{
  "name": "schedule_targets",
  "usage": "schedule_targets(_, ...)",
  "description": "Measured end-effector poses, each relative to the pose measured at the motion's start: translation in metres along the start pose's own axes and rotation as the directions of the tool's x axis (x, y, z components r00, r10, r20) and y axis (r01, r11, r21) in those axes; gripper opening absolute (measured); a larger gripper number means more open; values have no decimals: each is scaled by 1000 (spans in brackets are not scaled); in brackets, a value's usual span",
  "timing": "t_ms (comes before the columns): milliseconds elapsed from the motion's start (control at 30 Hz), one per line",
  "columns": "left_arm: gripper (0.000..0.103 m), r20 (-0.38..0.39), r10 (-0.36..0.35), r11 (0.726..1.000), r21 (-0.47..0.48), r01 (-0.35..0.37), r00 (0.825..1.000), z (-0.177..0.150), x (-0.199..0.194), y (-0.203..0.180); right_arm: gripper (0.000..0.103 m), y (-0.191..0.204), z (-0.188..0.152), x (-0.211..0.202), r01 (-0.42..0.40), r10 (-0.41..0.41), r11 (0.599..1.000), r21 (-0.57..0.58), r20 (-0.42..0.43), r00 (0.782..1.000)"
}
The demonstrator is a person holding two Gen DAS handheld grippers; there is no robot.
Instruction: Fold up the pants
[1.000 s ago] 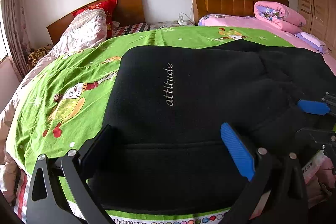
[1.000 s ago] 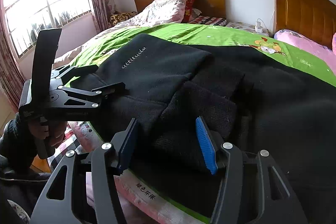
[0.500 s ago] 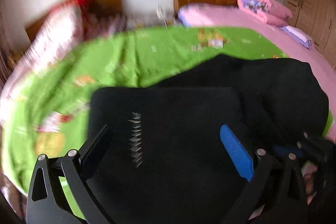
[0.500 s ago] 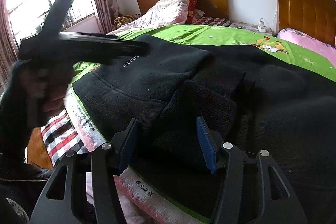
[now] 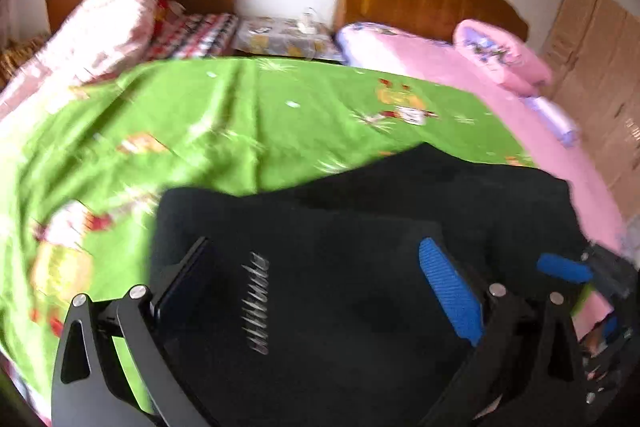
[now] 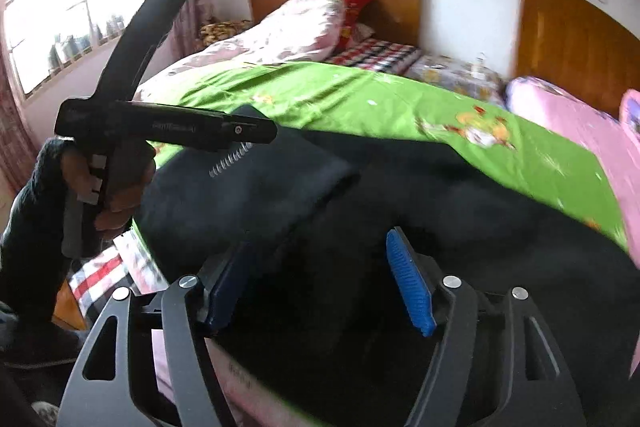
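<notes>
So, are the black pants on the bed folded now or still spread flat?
Partly folded. The black pants have one flap, bearing pale lettering, doubled over the layer beneath; the rest lies spread on the green bedcover.

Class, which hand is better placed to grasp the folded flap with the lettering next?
Probably the left. The left gripper is open, directly over the lettered flap of the black pants. The right gripper, jaws opening, straddles another bunch of cloth beside the flap.

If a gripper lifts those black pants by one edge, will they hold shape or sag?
The pants would likely sag: they lie in soft folds on the green sheet. The thick, fleecy-looking fabric probably grips well and won't slip.
</notes>
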State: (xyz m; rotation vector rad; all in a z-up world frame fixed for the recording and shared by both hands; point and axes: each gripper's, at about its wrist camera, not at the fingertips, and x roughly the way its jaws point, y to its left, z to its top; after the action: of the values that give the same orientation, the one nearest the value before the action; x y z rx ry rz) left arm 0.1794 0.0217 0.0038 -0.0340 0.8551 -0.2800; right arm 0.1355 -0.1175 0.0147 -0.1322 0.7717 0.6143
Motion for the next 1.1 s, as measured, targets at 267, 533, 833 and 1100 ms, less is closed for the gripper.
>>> schedule_targets(267, 102, -138, 153, 987, 73, -144, 978, -8, 62, -1, 91, -8, 0, 86, 15, -26, 998, -62, -187, 982)
schedule_targets(533, 102, -128, 152, 987, 64, -145, 980, -10, 61, 1, 91, -16, -7, 29, 111, -109, 993, 36, -52, 993)
schedule_targets(833, 102, -119, 162, 986, 64, -155, 980, -10, 61, -1, 91, -142, -160, -159, -9, -252, 719, 695, 273, 928)
schedule_targets(1100, 102, -97, 197, 978, 83, -190, 975, -10, 57, -7, 91, -203, -239, -155, -95, -234, 493, 865, 237, 943)
